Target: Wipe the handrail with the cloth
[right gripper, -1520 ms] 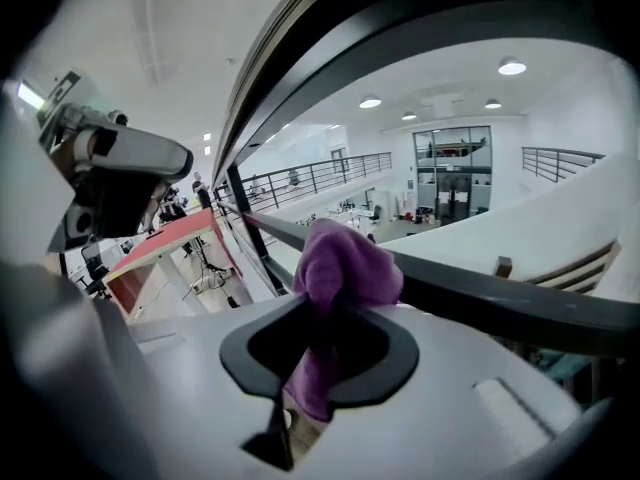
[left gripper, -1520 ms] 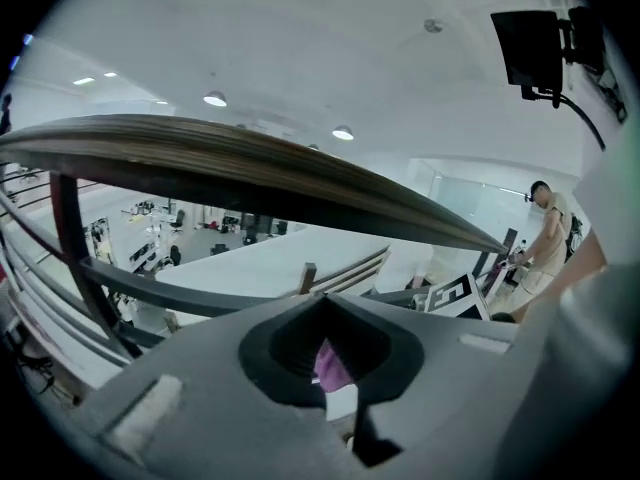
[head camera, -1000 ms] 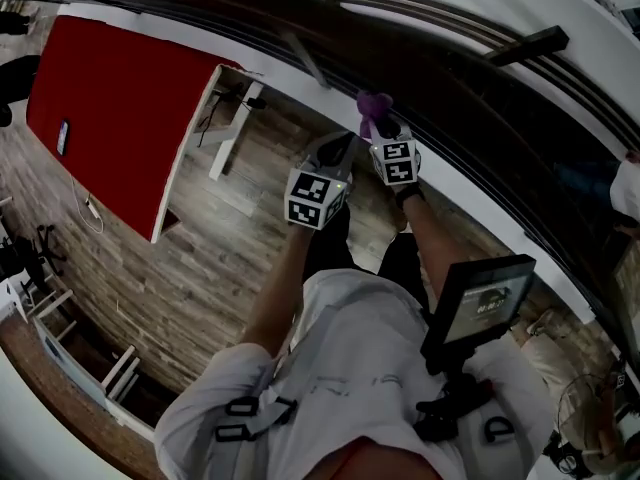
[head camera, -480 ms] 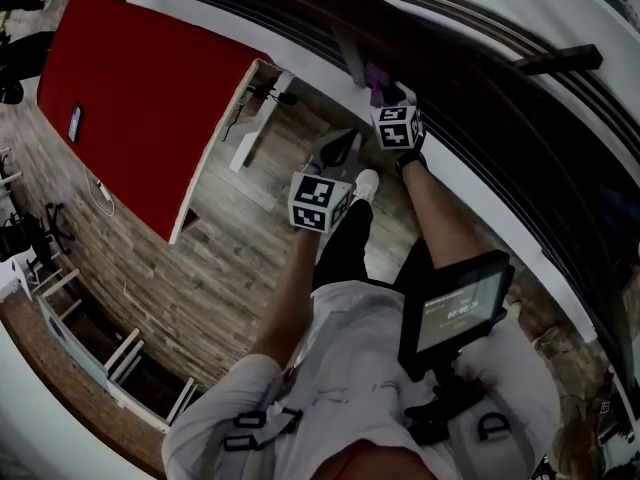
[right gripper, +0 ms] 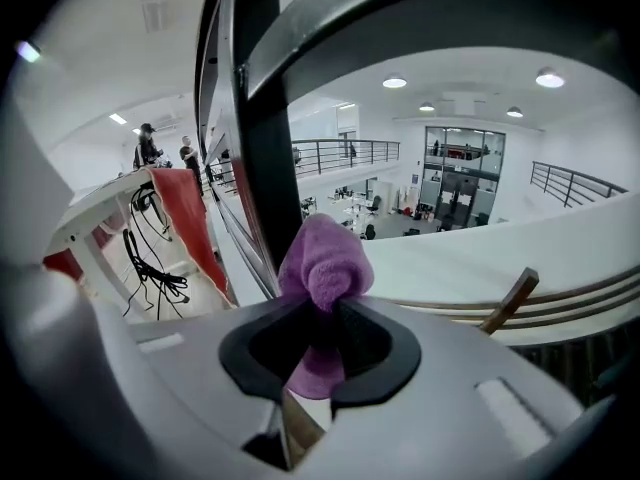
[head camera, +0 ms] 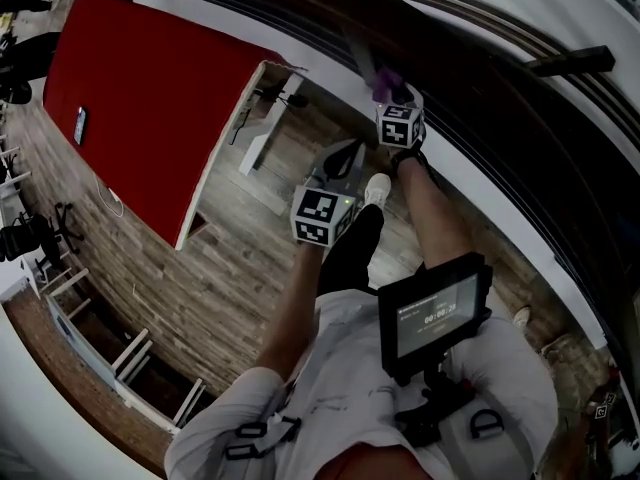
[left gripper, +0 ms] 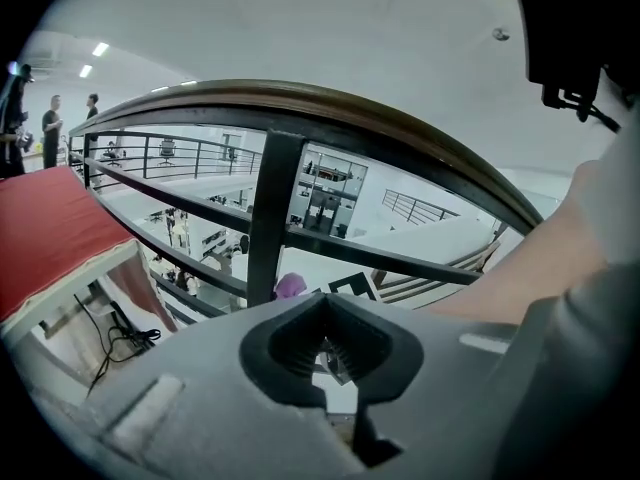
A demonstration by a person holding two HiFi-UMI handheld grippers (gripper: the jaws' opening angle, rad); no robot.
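The dark wooden handrail (head camera: 300, 10) curves across the top of the head view, above black rails and a post. My right gripper (head camera: 392, 98) is raised to that railing and is shut on a purple cloth (head camera: 385, 82). In the right gripper view the cloth (right gripper: 322, 266) bulges out of the jaws right beside the black post (right gripper: 258, 118). My left gripper (head camera: 343, 156) hangs lower and nearer my body, shut on nothing. In the left gripper view the handrail (left gripper: 330, 108) arches overhead, and the cloth (left gripper: 291, 286) peeks out beside a post (left gripper: 268, 218).
A table under a red cover (head camera: 130, 108) stands at the left on the wooden floor (head camera: 220, 258), with white legs and cables beneath it. A small screen (head camera: 432, 314) sits on the person's chest. Two people (left gripper: 50, 128) stand far off by the railing.
The person has stepped along the railing, so the head view has shifted. My right gripper has stayed at the rail with the cloth. My left gripper has dropped slightly.
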